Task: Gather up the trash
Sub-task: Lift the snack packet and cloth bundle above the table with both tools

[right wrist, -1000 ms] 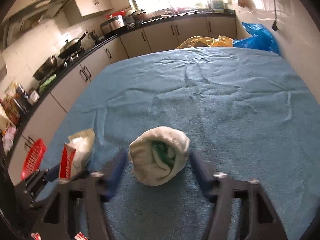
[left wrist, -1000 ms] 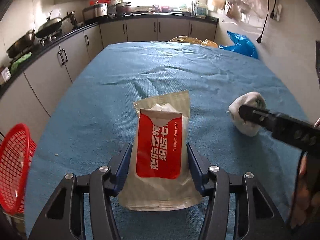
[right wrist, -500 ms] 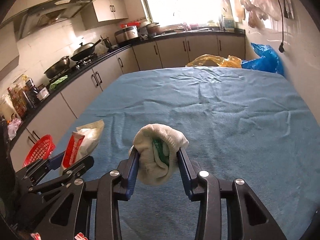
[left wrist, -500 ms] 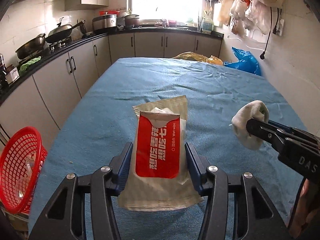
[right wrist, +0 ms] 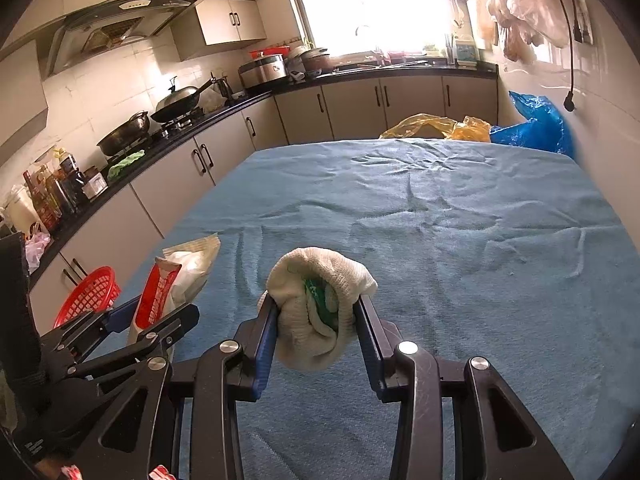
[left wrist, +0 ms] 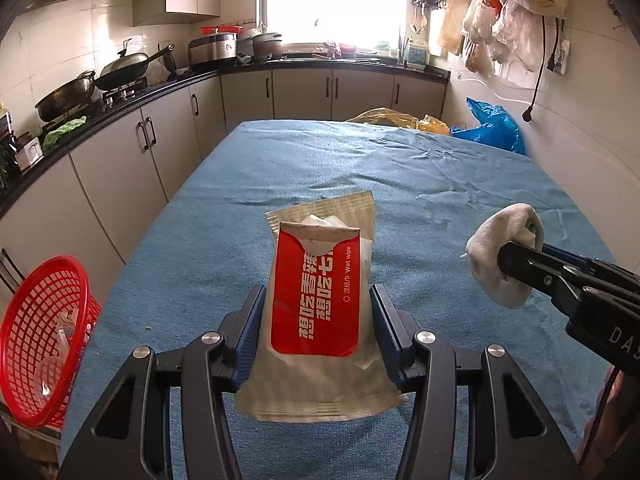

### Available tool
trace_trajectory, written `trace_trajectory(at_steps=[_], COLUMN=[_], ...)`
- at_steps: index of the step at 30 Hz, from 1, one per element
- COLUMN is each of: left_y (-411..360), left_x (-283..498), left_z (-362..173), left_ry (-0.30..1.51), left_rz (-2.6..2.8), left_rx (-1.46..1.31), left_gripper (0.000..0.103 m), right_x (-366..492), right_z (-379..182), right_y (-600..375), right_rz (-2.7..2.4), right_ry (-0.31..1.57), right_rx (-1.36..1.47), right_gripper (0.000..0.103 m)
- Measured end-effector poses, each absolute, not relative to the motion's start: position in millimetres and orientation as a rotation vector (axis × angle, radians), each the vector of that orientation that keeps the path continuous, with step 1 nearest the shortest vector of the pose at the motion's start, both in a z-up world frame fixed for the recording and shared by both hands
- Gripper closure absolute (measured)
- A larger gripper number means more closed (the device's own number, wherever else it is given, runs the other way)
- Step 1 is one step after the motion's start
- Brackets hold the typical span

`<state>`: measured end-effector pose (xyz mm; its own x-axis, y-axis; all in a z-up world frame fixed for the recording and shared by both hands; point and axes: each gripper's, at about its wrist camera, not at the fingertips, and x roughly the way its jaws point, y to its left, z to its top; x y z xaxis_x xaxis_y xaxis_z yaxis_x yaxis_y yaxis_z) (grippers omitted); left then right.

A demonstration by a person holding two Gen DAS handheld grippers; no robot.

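At the far left, off the near left edge of the table, a red mesh basket (left wrist: 42, 340) is seen below table level; pale scraps lie inside it, too blurred to be identified. Behind it, grey cabinets (left wrist: 120, 168) under a dark counter are lined along the left wall, with two woks (left wrist: 120, 72) set on the stove.

The table is covered by a wrinkled blue cloth (left wrist: 320, 176). Near its near left part, the left gripper (left wrist: 318, 324) is clenched on a wet wipe packet (left wrist: 320, 300): the beige pouch with its red label is pressed between the two blue pads and is held upright, its lower end hanging just above the cloth.

To the right of it, the right gripper (right wrist: 316, 328) is closed on a balled white cloth (right wrist: 316, 308), in whose folds something green is wrapped. The bundle is squeezed between both pads and is held clear of the tablecloth. In the left wrist view the same bundle (left wrist: 506, 252) is seen pinched at the right gripper's tips.

Past the far edge of the table, a yellow bag (right wrist: 436, 126) and, to its right, a blue bag (right wrist: 536, 124) are seen against the right wall. Higher on that wall, plastic bags (left wrist: 508, 4) are hung from a rail.
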<state>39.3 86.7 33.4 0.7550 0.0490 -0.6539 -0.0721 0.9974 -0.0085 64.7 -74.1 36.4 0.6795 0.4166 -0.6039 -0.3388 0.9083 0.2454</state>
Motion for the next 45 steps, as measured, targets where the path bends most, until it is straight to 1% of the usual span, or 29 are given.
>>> trace_trajectory(at_steps=[24,45], left_y=[88.5,89.9], left_x=[33.2,-9.4], left_z=[42.5,57.7], left_ry=[0.664,0.603], left_rz=[0.162,0.231], left_rx=[-0.014,0.004], left_gripper=[0.052,0.052], right_x=[48.3,30.7], right_z=[49.6,60.1], right_y=[-73.0,-61.5], right_rz=[0.457,0.504], right_ry=[0.650,0.594], right_rx=[0.117,0.091], right_gripper=[0.061,0.061])
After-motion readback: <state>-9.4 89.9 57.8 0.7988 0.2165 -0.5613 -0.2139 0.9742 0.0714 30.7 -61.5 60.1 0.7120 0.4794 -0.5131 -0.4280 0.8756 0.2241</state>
